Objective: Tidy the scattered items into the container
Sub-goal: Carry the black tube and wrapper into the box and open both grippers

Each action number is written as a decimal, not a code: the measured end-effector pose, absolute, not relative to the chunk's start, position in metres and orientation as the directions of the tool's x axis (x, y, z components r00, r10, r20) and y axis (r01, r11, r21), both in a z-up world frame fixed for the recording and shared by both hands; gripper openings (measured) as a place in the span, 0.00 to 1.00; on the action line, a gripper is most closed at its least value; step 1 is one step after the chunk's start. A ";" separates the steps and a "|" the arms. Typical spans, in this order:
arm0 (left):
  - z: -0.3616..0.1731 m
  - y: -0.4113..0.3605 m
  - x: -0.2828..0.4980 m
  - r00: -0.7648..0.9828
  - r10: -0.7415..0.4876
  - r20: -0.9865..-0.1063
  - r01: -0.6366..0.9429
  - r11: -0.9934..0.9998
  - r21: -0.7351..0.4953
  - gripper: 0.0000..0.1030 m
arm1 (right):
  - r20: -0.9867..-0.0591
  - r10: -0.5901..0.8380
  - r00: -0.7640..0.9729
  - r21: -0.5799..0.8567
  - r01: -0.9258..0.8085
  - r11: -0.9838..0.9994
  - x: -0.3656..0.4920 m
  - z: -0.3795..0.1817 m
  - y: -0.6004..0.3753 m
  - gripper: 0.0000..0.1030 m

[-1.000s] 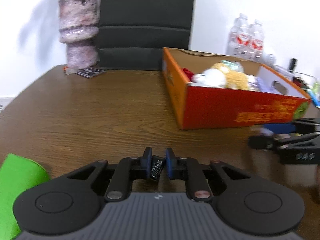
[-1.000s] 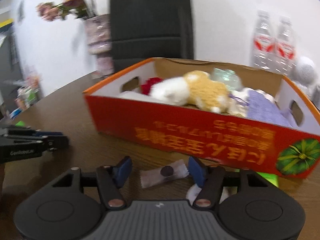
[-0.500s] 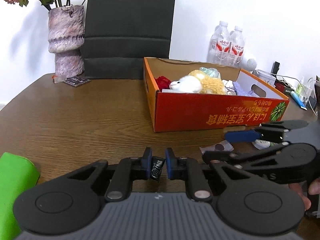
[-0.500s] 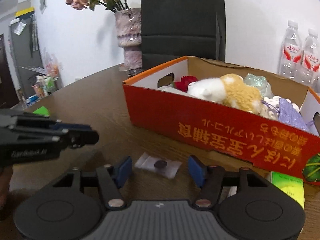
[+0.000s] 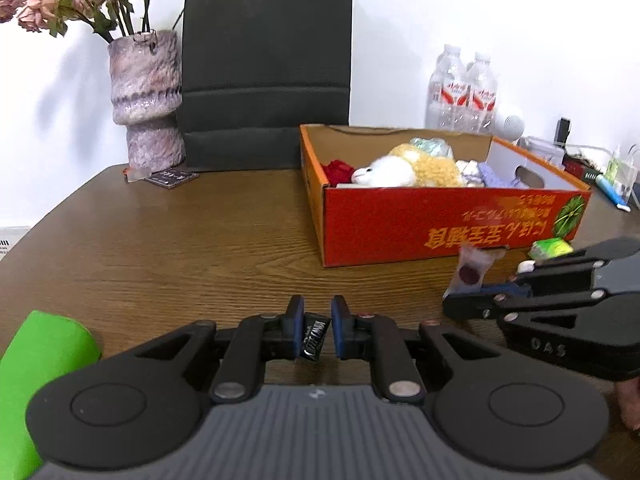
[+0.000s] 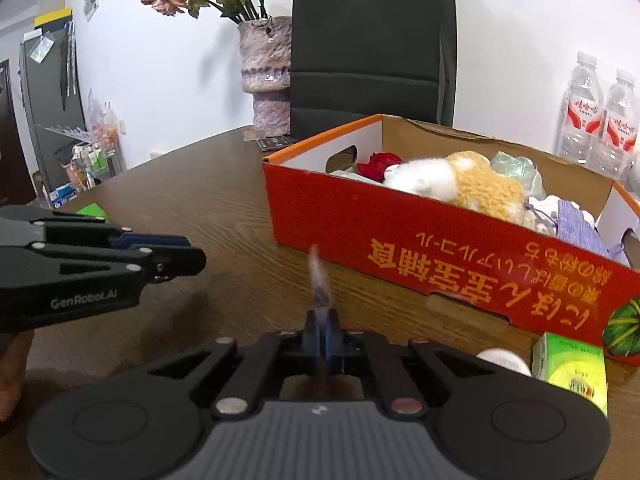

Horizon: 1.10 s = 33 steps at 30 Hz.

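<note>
Left wrist view shows the left hand-held gripper [image 5: 316, 326] clenched on a small black packet [image 5: 315, 337] with white lettering, held between its blue pads above the brown table [image 5: 160, 248]. To its right, the right hand-held gripper [image 5: 460, 300] pinches a clear wrapped candy [image 5: 472, 270] with a dark centre, which stands upright above the fingertips. Right wrist view confirms this: its jaws are pressed together on the wrapper [image 6: 320, 280], seen edge-on and blurred.

Just beyond both grippers stands the red cardboard box [image 5: 440, 224] with yellow lettering, resting on the table. Inside it lie a white and tan plush toy [image 5: 408, 170], a red rose [image 6: 380, 164], a crinkled clear bag [image 6: 516, 170] and a purple knitted piece [image 6: 576, 226].

Outside the box, near its front right corner, a green and yellow carton [image 6: 572, 364] sits on the table, with a round white item [image 6: 504, 360] just beside it. A bright green object [image 5: 36, 380] lies at the left edge of the left wrist view.

Farther back stand a mottled vase [image 5: 146, 100] of dried roses, a black paper bag [image 5: 266, 64] and water bottles [image 5: 464, 88].
</note>
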<state>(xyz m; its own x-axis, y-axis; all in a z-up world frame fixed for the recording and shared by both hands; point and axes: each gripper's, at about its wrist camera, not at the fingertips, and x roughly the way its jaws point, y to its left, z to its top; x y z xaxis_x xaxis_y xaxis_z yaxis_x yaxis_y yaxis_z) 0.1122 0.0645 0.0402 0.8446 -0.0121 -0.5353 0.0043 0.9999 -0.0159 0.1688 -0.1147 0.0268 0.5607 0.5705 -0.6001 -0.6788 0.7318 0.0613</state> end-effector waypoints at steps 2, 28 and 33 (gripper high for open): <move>0.044 0.058 0.099 0.846 -0.016 -0.533 -0.008 0.999 -0.043 0.15 | -0.591 0.567 0.574 0.052 -0.674 0.737 0.157 0.029 -0.119 0.01; 0.184 -0.003 0.231 0.843 -0.155 -0.515 0.160 0.987 -0.036 0.15 | -0.486 0.403 0.776 0.008 -0.457 0.889 0.189 0.189 -0.257 0.01; 0.137 -0.015 0.317 0.656 -0.229 -0.719 0.138 0.973 -0.184 0.16 | -0.675 0.365 0.641 0.052 -0.453 0.890 0.298 0.171 -0.235 0.01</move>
<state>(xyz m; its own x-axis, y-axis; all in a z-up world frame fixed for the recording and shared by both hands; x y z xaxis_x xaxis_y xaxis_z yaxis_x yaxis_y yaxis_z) 0.3173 -0.0148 0.1373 0.6559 -0.2294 -0.7191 0.1382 0.9731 -0.1843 0.2980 -0.2350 0.1713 0.6411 0.3654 -0.6749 -0.4529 0.8901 0.0516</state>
